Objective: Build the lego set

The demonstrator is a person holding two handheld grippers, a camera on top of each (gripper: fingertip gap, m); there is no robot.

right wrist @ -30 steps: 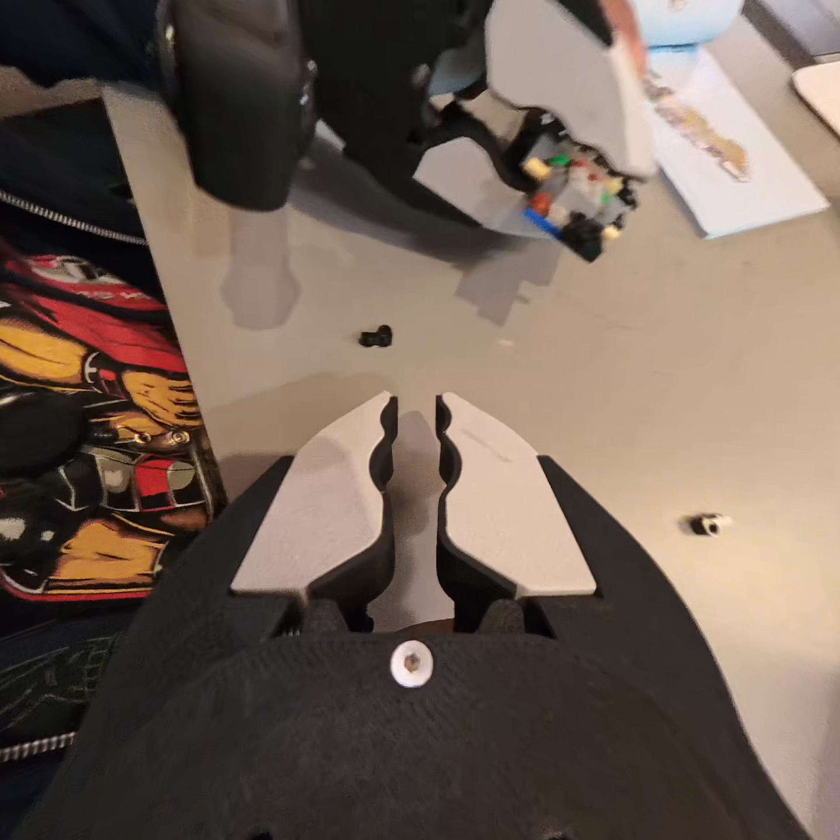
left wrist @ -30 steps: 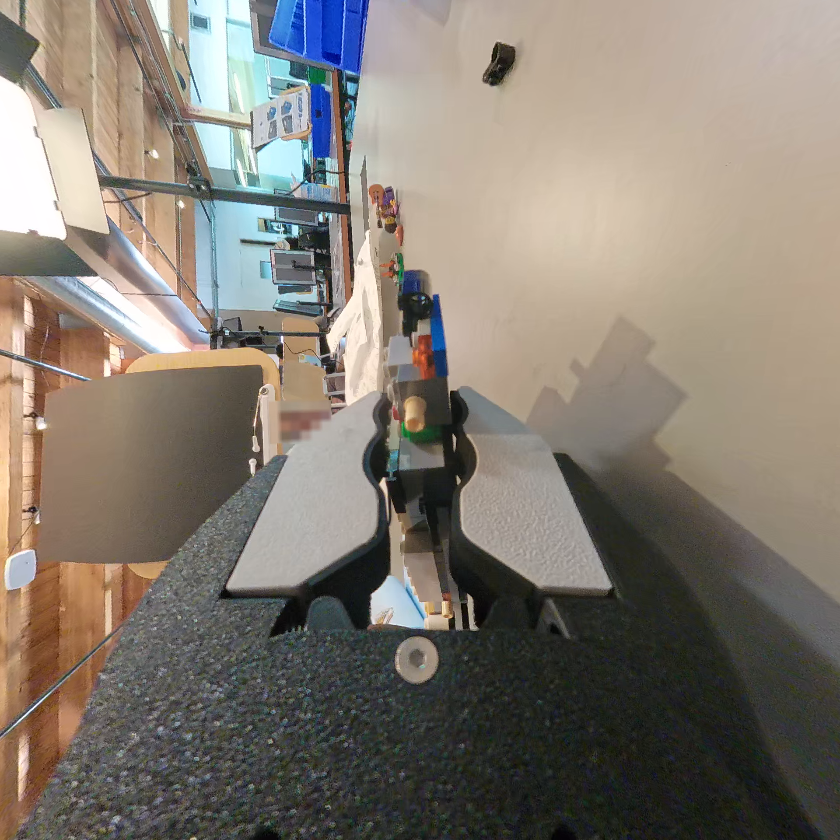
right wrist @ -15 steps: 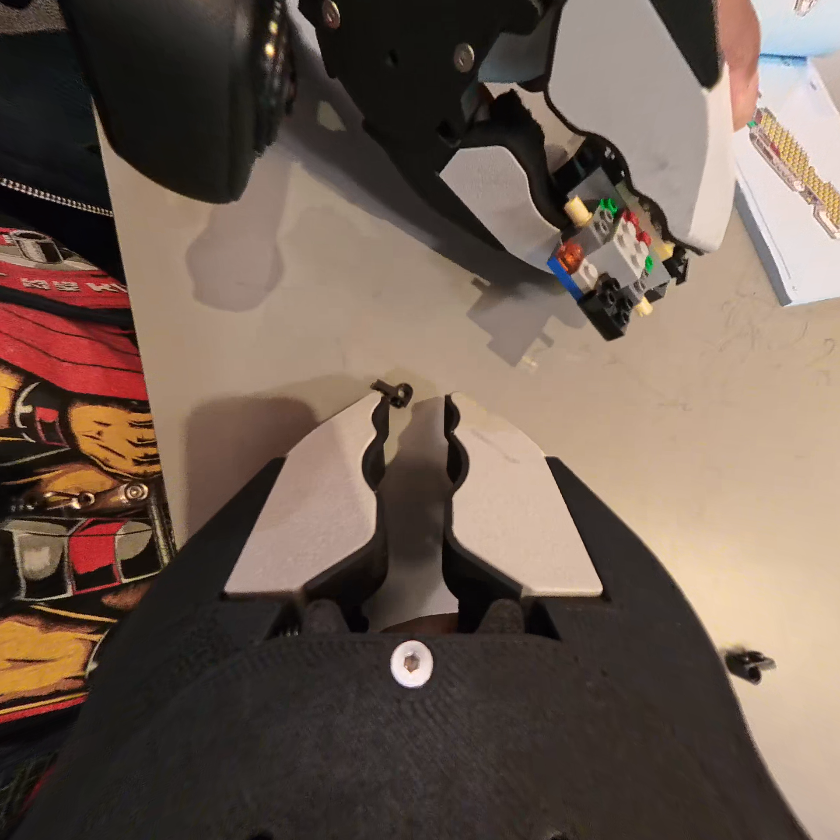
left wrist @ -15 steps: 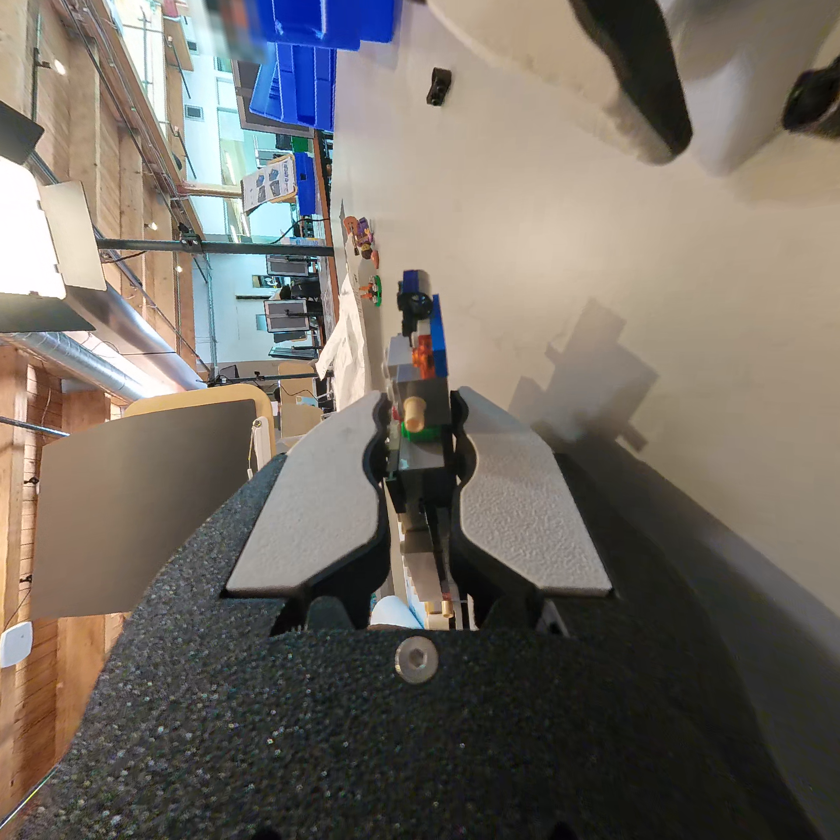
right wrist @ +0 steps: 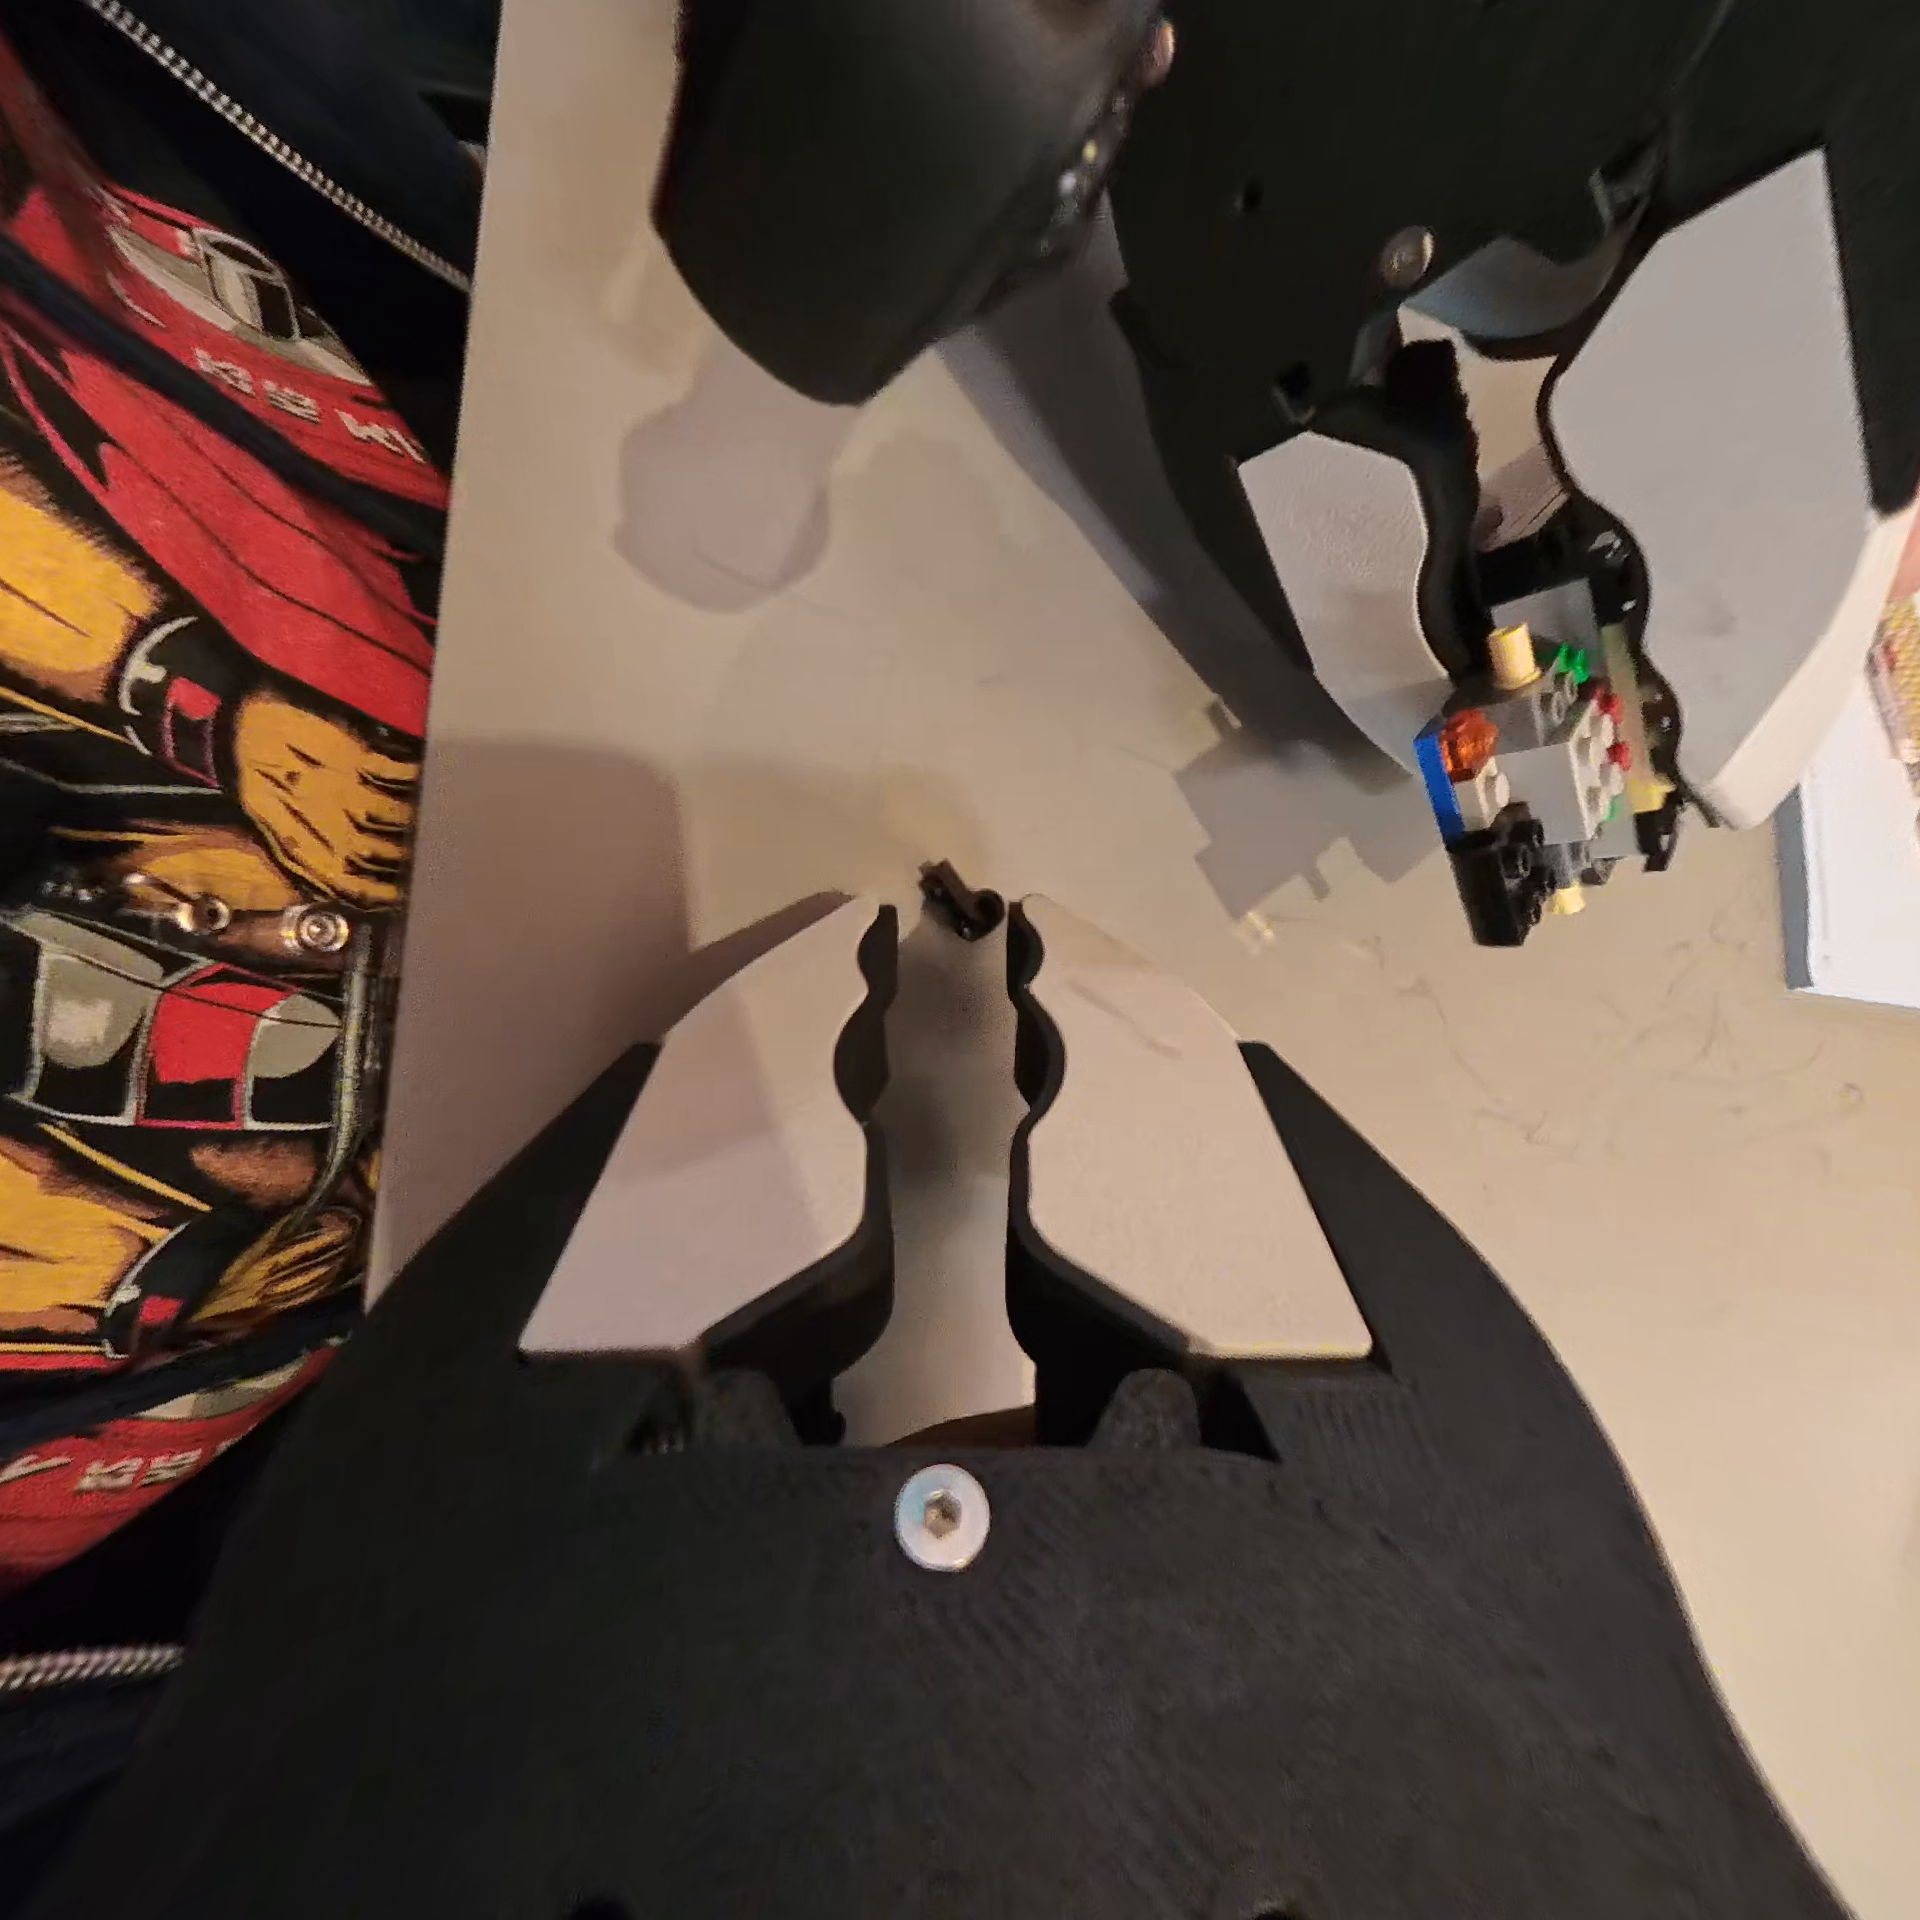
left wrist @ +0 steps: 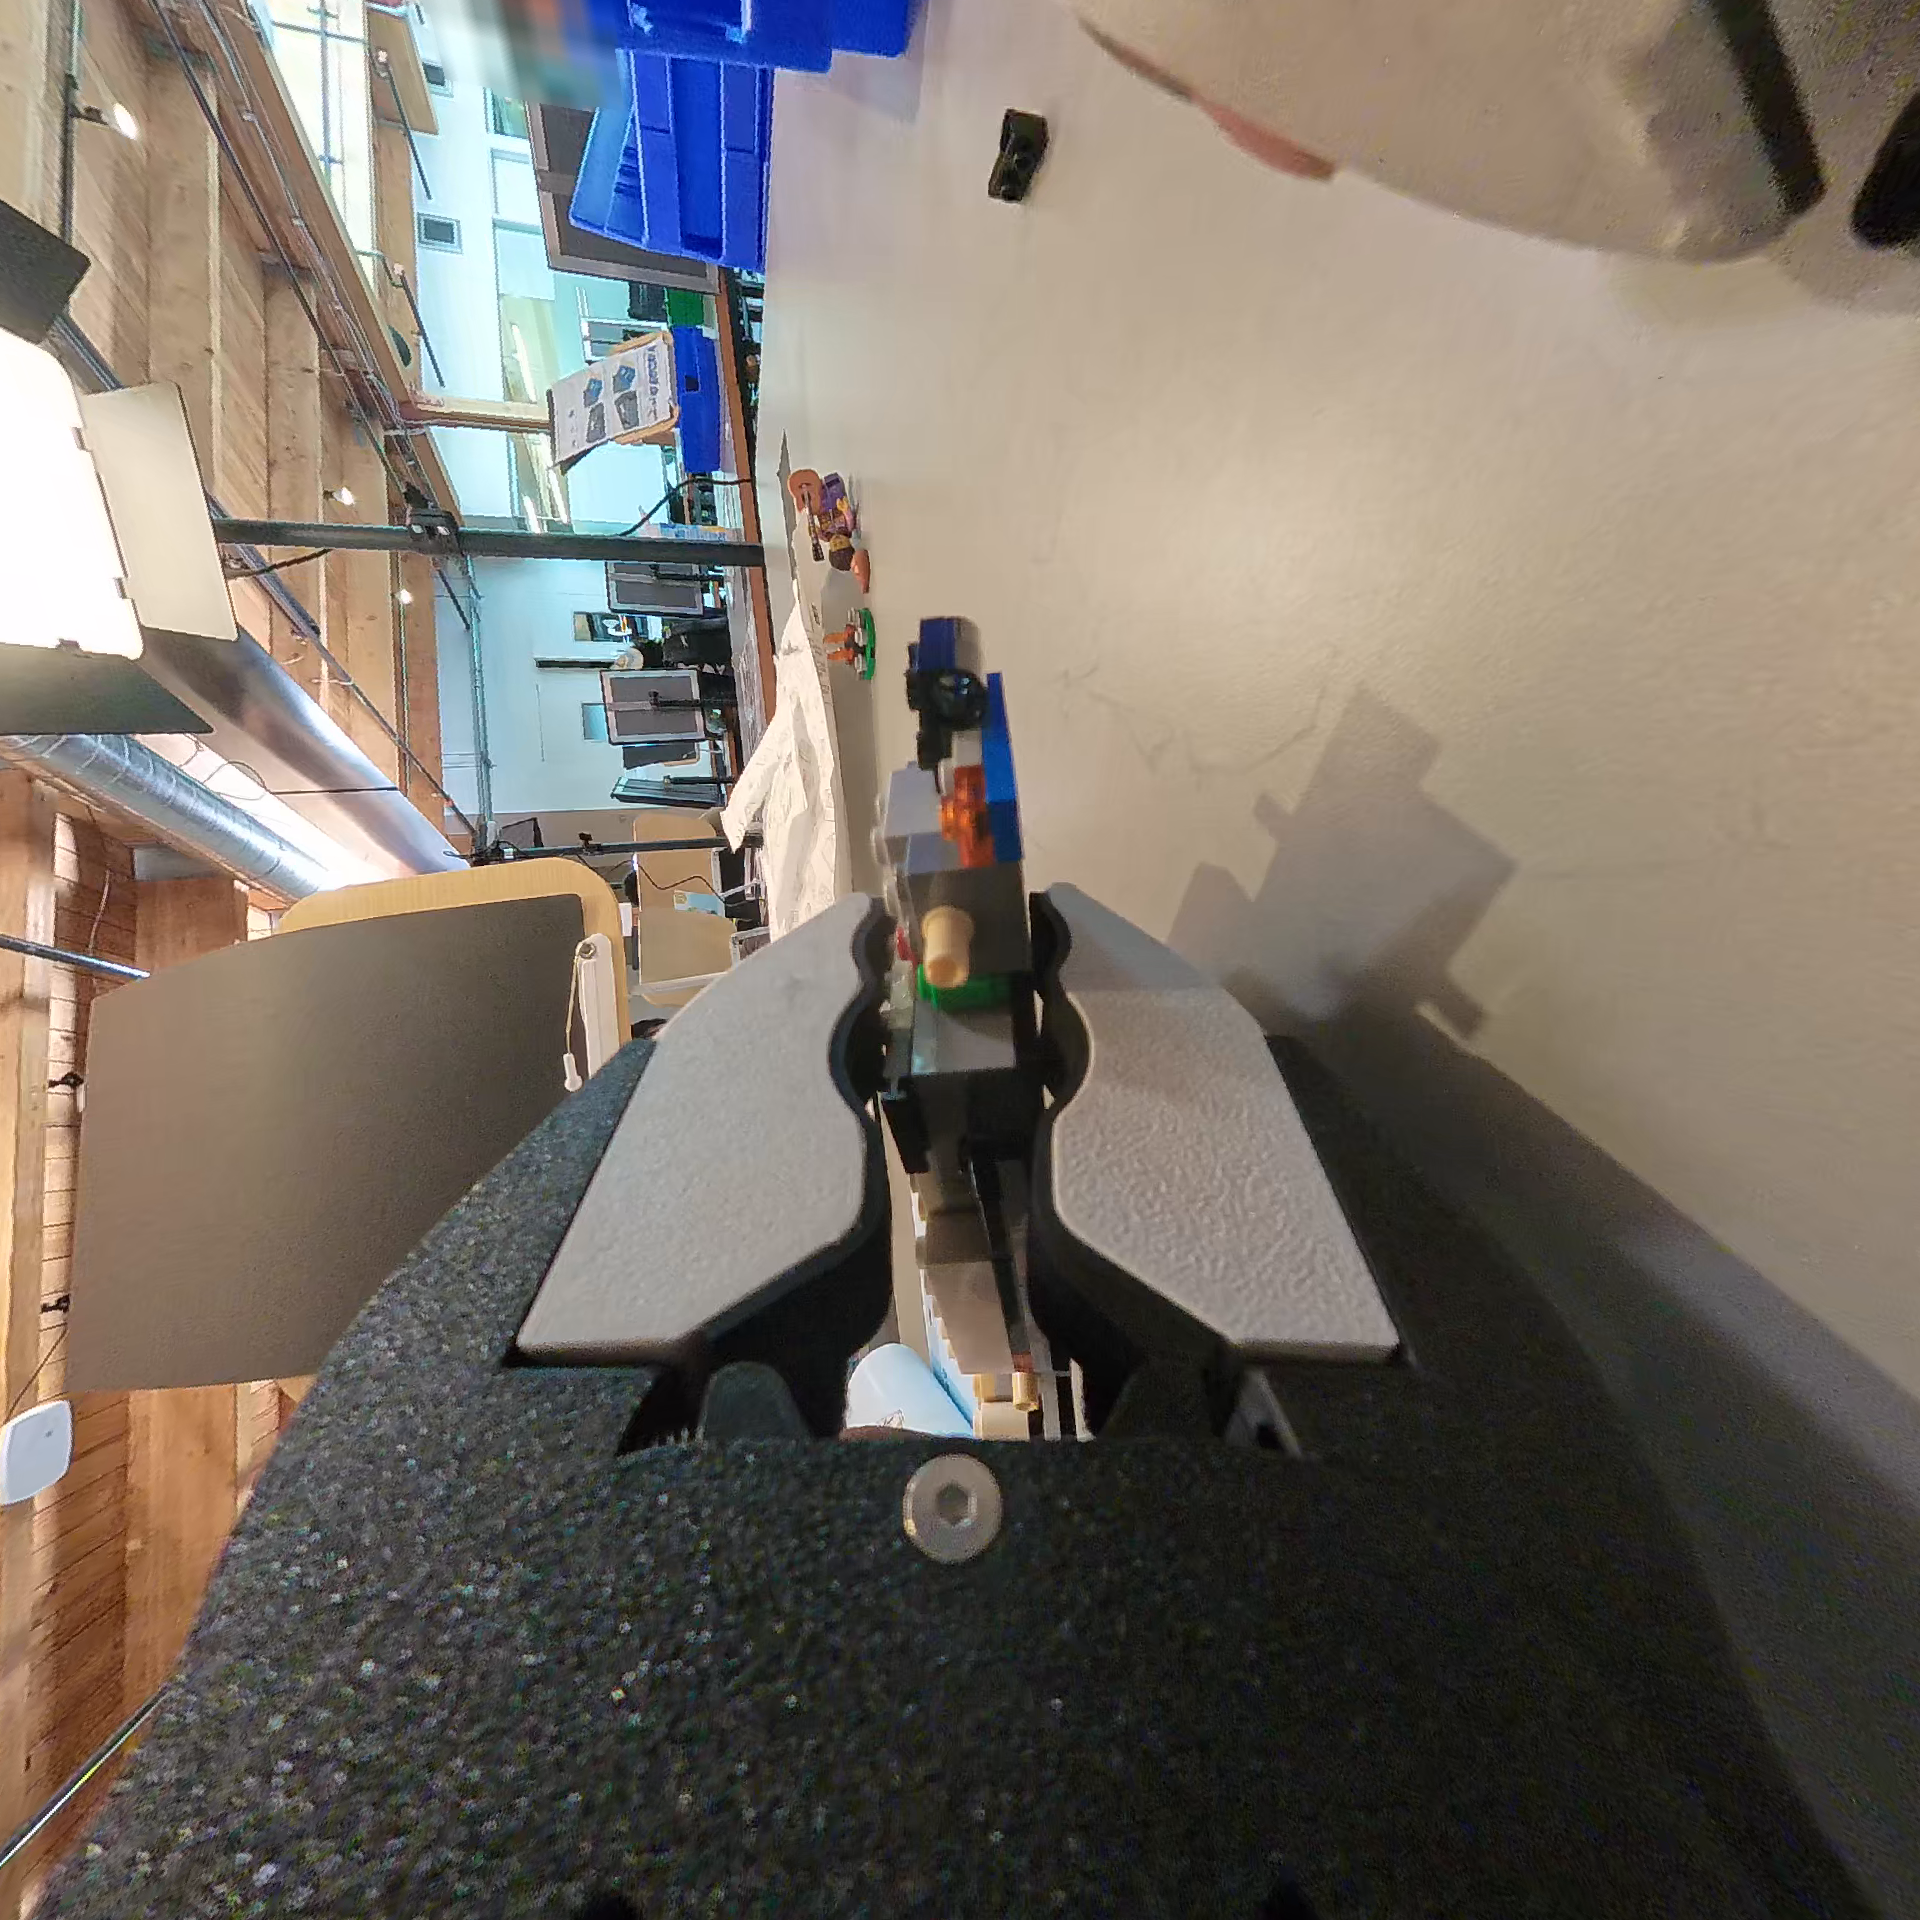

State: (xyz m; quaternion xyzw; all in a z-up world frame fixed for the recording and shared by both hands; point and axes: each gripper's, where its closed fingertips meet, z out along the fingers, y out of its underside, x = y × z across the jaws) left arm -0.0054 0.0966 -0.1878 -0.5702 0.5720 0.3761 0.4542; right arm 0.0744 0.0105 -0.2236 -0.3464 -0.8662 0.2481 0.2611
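The left tool [left wrist: 961, 925] had its two grey fingers [left wrist: 748, 1122] clamped on a brick model [left wrist: 961, 883], pads pressing its grey and dark flanks from both sides. The model was a small stack of grey, black and blue bricks with an orange stud, a green piece and a tan peg sticking out, and its front end poked well past the fingertips. It was held up off the pale worktop [left wrist: 1351, 520], throwing a blocky shadow onto the surface beside it. From the right wrist view the same model [right wrist: 1527, 769] showed up top right, pinched in that tool above the worktop [right wrist: 1455, 1091].

Down at the near edge, the right tool [right wrist: 943, 914] sat low over the worktop with its jaws narrowly parted. A small black piece [right wrist: 961, 906] lay on the surface right at the tips, closer to the right-hand finger [right wrist: 1132, 1143]; whether that finger touched it could not be told, and the other stood clear, so nothing was gripped.

Another small black part [left wrist: 1018, 156] rested on the worktop far off. Blue bins [left wrist: 707, 135] stood at the back, tiny figures [left wrist: 836, 525] beyond the model, and a booklet [right wrist: 1860, 894] at the right edge. A person's printed red and yellow shirt [right wrist: 208, 727] filled the left side.
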